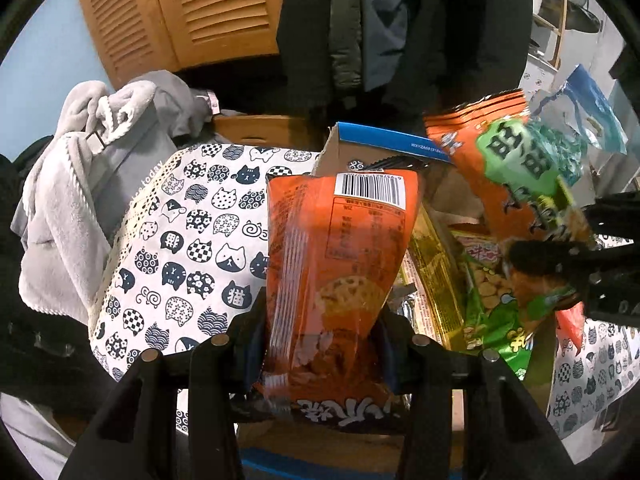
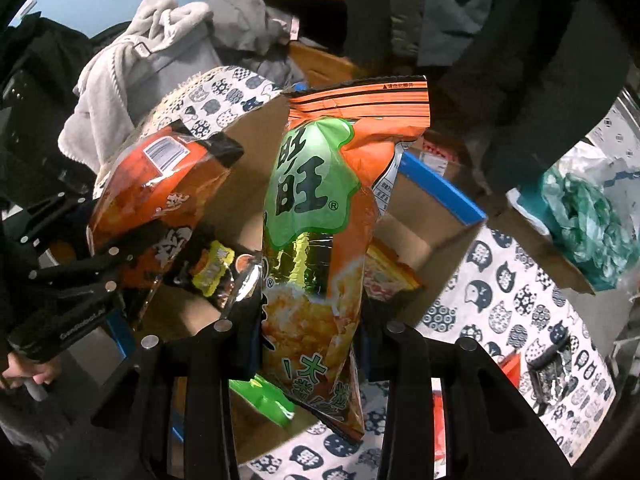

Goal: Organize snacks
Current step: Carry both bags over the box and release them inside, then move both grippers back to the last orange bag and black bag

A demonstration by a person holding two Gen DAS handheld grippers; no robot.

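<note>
Left gripper [image 1: 320, 336] w/ fingers [image 1: 250, 340] clamped on the lower part of an orange plastic cracker bag with barcode label [image 1: 340, 264], held upright over the open brown cardboard box with blue-edged flaps [image 1: 384, 140]. Bag's barcode end points up, printed black band sits down by the fingers.

Right gripper [image 2: 310, 340] w/ fingers [image 2: 244, 320] clamped on an orange-and-green foil rice-cracker bag [image 2: 328, 220], also upright, above the same box; crimped top seal uppermost. In the left wrist view this bag hangs at upper right, blurred, pinched by the other gripper's black fingers.

Inside the box: a green snack pack w/ peanut print [image 1: 492, 296], a yellow-gold foil pack [image 1: 432, 260], a small black-and-yellow pack [image 2: 214, 270], a red-orange pack [image 2: 390, 272].

Box sits on a desk covered by a white cat-print cloth [image 1: 192, 240]. Grey fleece clothing [image 1: 80, 184] piled beyond the desk's left edge; dark coats [image 1: 400, 20] hang behind.
</note>
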